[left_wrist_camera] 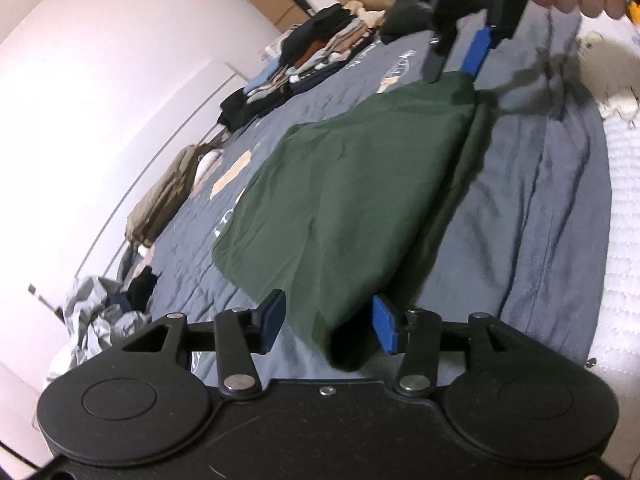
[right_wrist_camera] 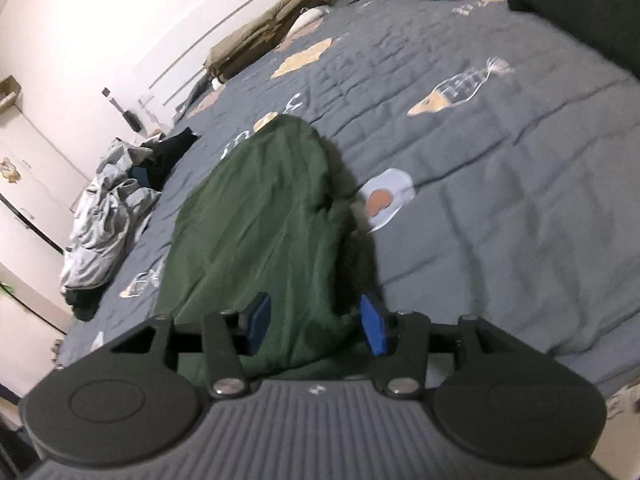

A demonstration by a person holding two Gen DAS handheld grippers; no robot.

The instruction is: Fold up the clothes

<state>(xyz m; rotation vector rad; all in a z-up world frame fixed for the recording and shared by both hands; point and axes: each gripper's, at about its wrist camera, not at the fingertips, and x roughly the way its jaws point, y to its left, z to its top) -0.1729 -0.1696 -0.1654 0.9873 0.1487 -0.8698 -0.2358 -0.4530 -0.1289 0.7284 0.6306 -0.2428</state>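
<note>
Dark green garment [left_wrist_camera: 352, 184] spread lengthwise on the grey-blue bedspread [left_wrist_camera: 540, 208], folded along one side. Left gripper [left_wrist_camera: 328, 326] at the near end, blue pads apart, cloth bunched between them but not pinched; right gripper [right_wrist_camera: 316, 322] likewise parted over the opposite end (fabric slack between the pads). Stacked folded clothes [left_wrist_camera: 312, 52] along the far edge, crumpled grey heap [right_wrist_camera: 104, 220] near the wall.

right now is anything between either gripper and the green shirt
Nothing visible. The green shirt already lies between the open jaws of the left gripper, and its other end sits between the open jaws of the right gripper, with only the bedspread beneath.
</note>
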